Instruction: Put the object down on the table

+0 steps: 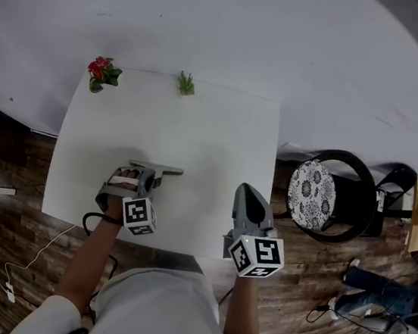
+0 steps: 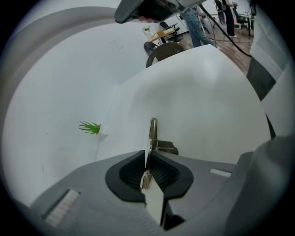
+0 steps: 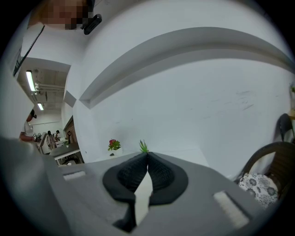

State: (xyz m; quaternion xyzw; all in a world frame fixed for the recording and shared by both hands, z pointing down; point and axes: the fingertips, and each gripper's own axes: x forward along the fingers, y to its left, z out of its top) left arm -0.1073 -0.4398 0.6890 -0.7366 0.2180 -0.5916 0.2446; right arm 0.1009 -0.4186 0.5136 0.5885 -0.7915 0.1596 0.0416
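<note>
Metal piece, thin, flat and grey, is sitting between the pads of the left gripper over the near left part of the white table. In the left gripper view the piece is showing edge-on, sticking out past the jaw tips toward the tabletop, with a darker part of it lying low against the surface. Whether it is resting its weight on the table or hanging just above it cannot be told. The left gripper is pinching the piece, its two ribbed black pads lying against the piece's opposite faces, and it is pointing steeply down.

To the right, the right gripper is hovering over the table's near edge, well apart from the piece. In its own view the right gripper is pointing nearly level, and its jaws are pressing together at the tips with nothing between them.

Along the far edge of the table, a small red-flowered plant is standing at the left corner and a small green plant is standing near the middle. A dark chair with a patterned cushion is standing on the wooden floor just beside the table's right side.
</note>
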